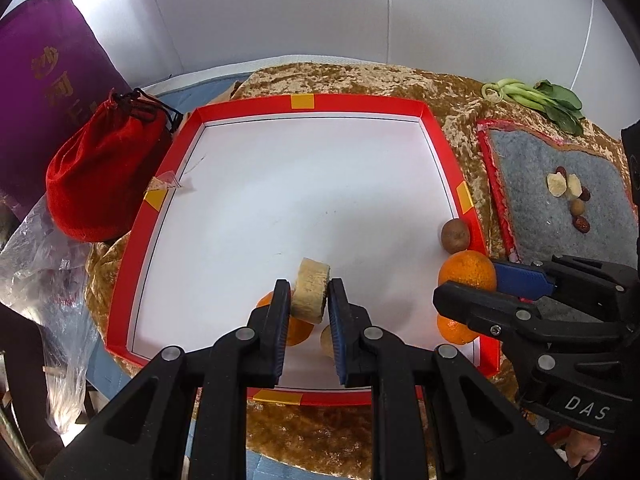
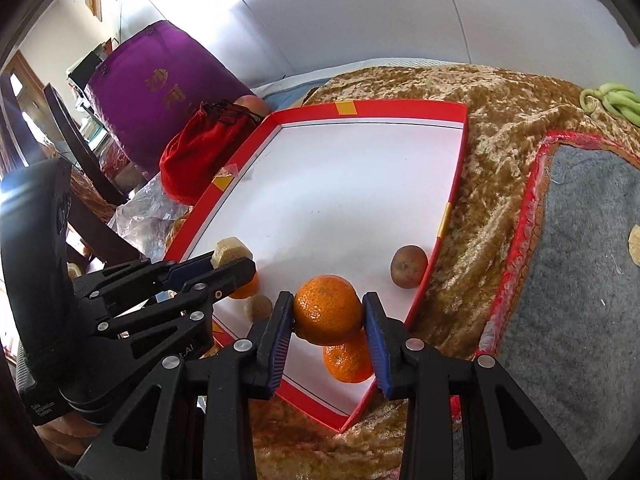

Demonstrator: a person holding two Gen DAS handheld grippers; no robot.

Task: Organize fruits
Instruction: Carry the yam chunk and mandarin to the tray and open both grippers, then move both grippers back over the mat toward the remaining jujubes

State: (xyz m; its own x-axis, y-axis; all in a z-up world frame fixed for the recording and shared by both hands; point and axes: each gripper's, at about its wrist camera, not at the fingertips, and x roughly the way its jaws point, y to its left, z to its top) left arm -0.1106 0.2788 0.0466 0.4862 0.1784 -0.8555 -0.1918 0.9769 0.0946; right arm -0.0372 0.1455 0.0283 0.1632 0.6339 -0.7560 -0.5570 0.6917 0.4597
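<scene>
A red-rimmed tray (image 1: 304, 103) with a white floor lies on a gold cloth. My left gripper (image 1: 309, 288) is shut on a tan, disc-shaped fruit piece (image 1: 311, 289) held above the tray's near edge; it also shows in the right wrist view (image 2: 230, 252). Under it lie an orange (image 1: 298, 330) and a small tan fruit (image 1: 327, 339). My right gripper (image 2: 326, 310) is shut on an orange (image 2: 327, 308) above the tray's near right corner. Another orange (image 2: 347, 360) lies below it. A brown round fruit (image 2: 409, 266) rests by the tray's right rim.
A red drawstring pouch (image 1: 100, 176) and a purple bag (image 1: 44, 76) stand left of the tray, with crumpled clear plastic (image 1: 44, 280) near them. A grey felt mat (image 1: 560, 192) at right holds dried fruit pieces (image 1: 568, 192). Green vegetables (image 1: 536, 98) lie at the back right.
</scene>
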